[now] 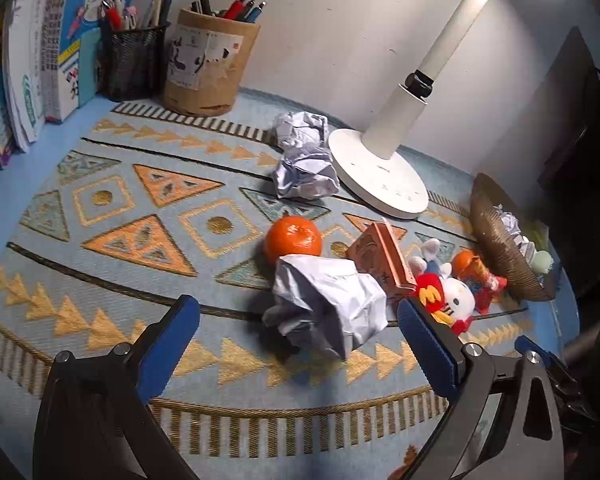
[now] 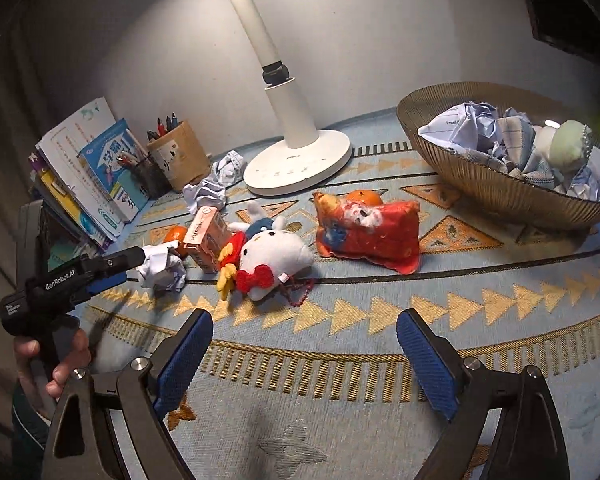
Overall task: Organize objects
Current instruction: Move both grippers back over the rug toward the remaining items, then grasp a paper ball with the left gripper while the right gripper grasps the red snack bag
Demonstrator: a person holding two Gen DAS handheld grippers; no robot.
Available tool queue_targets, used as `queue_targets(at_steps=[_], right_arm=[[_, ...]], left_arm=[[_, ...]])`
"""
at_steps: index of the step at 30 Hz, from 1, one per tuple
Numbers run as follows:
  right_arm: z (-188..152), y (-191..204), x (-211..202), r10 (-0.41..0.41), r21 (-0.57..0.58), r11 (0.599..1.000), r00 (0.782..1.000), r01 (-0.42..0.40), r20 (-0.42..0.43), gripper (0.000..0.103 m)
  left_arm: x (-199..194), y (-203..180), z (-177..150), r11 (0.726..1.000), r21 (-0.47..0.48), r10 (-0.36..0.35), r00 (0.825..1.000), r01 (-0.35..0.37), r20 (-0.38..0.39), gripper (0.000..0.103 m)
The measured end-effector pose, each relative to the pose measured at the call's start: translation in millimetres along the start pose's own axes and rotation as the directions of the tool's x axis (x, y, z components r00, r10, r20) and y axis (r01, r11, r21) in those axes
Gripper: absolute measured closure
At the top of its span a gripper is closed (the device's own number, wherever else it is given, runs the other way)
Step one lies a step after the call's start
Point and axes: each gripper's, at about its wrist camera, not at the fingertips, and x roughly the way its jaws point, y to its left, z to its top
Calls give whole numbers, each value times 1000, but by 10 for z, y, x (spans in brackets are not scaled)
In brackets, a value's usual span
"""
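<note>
Patterned blue cloth (image 1: 112,216) covers the desk and carries every item; books (image 1: 24,72) and two pen holders (image 1: 210,60) stand along its far left edge against the wall, kept out of the working area; a white lamp (image 1: 380,168) stands at the far edge, lighting the centre. A ribbed bowl (image 2: 488,184) sits at the right edge and already holds crumpled sheets and a small plush, so it probably serves as the collection point. Loose items lie in a row across the middle: an orange (image 1: 294,238), a small carton (image 1: 382,258), a white plush toy (image 2: 274,260) and a red pouch (image 2: 370,236); two more paper wads (image 1: 304,160) rest just beside the lamp base. The left gripper (image 1: 298,336) hangs with its jaws spread wide on either side of a crumpled paper ball (image 1: 328,304), pads not touching it; the ball rests on the cloth near the orange and carton, apparently the next pick. The right gripper (image 2: 304,354) hovers agape over bare cloth at the near edge, holding nothing, presumably waiting its turn.
</note>
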Motion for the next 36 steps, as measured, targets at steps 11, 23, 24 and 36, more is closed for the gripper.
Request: queue_targets(at_steps=[11, 23, 24, 36], right_arm=[[541, 192, 441, -131, -330, 939, 987, 94, -92, 10], [683, 51, 775, -234, -387, 908, 961, 162, -146, 47], [665, 81, 786, -246, -406, 898, 958, 169, -146, 46], [491, 476, 844, -436, -573, 765, 891, 295, -125, 86]], left_arm=[[192, 60, 3, 991, -34, -127, 990, 126, -58, 44], [92, -52, -41, 991, 42, -129, 992, 130, -11, 44], [91, -57, -40, 991, 44, -129, 992, 130, -11, 44], [31, -115, -66, 992, 81, -102, 995, 100, 19, 44]])
